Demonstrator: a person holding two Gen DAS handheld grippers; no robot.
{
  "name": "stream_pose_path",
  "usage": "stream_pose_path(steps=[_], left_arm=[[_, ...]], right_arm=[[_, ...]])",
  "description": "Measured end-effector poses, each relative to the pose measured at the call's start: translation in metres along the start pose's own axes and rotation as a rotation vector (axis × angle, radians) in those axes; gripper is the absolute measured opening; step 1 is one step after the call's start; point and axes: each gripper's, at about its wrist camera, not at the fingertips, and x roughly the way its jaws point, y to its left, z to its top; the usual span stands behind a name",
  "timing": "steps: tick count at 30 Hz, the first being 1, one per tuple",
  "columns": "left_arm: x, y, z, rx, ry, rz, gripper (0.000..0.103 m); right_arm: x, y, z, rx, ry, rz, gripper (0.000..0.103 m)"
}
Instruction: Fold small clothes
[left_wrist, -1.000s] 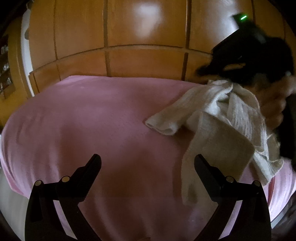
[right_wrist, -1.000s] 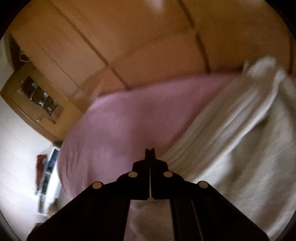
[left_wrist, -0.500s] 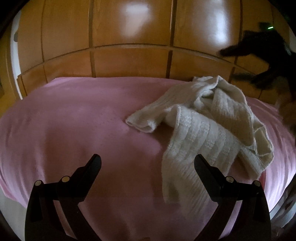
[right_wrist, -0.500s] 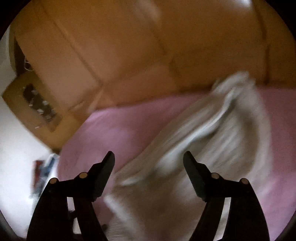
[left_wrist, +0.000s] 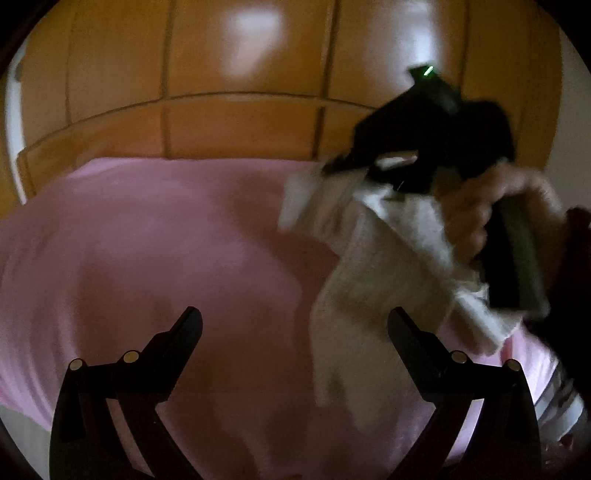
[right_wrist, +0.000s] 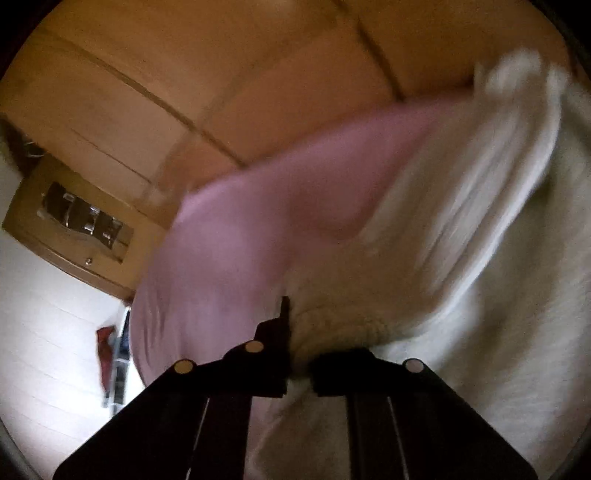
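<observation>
We see the right gripper (right_wrist: 295, 332) clamped on the cream sweater (left_wrist: 388, 258) (blurred), left gripper (left_wrist: 295, 332) wide apart, holding nothing.

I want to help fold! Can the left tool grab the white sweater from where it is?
Probably yes. The left tool is open above the pink bedspread, and nothing lies between it and the white sweater, which hangs just to its right from the right tool. A short reach should do.
</observation>
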Motion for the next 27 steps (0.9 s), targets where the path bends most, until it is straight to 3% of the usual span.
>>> stream_pose_path(steps=[3,7,8,12,14,15,16,17,18,19,21,23,27], left_arm=[[0.005,-0.014,0.006,0.034,-0.005,-0.059,0.099],[0.019,-0.034,0.01,0.116,0.008,-0.092,0.099],[0.021,-0.038,0.01,0.134,0.012,-0.091,0.099],[0.049,-0.044,0.013,0.186,0.064,-0.058,0.099],[0.062,-0.045,0.015,0.188,0.101,-0.054,0.099],[0.064,-0.047,0.014,0.194,0.109,-0.055,0.097],[0.069,-0.049,0.015,0.204,0.115,-0.057,0.091],[0.072,-0.05,0.014,0.214,0.122,-0.06,0.071],[0.075,-0.05,0.013,0.229,0.146,-0.061,0.058],[0.079,-0.049,0.014,0.228,0.153,-0.072,0.053],[0.081,-0.044,0.018,0.206,0.153,-0.096,0.027],[0.08,-0.034,0.029,0.182,0.14,-0.102,0.014],[0.075,0.011,0.064,0.051,0.08,-0.043,0.01]], right_arm=[[-0.076,-0.029,0.02,-0.028,-0.157,-0.105,0.007],[-0.177,-0.102,0.044,0.05,-0.334,-0.325,0.007],[-0.207,-0.132,0.051,0.098,-0.385,-0.414,0.007],[-0.26,-0.209,0.065,0.194,-0.452,-0.672,0.007],[-0.276,-0.246,0.064,0.275,-0.47,-0.763,0.016],[-0.279,-0.259,0.062,0.309,-0.478,-0.753,0.027],[-0.282,-0.269,0.059,0.336,-0.482,-0.733,0.054],[-0.285,-0.277,0.054,0.365,-0.489,-0.73,0.072],[-0.285,-0.279,0.049,0.377,-0.494,-0.74,0.073],[-0.285,-0.278,0.043,0.376,-0.494,-0.731,0.074],[-0.283,-0.27,0.036,0.355,-0.464,-0.669,0.074],[-0.272,-0.261,0.026,0.303,-0.41,-0.577,0.074],[-0.222,-0.197,-0.004,0.18,-0.232,-0.337,0.062]])
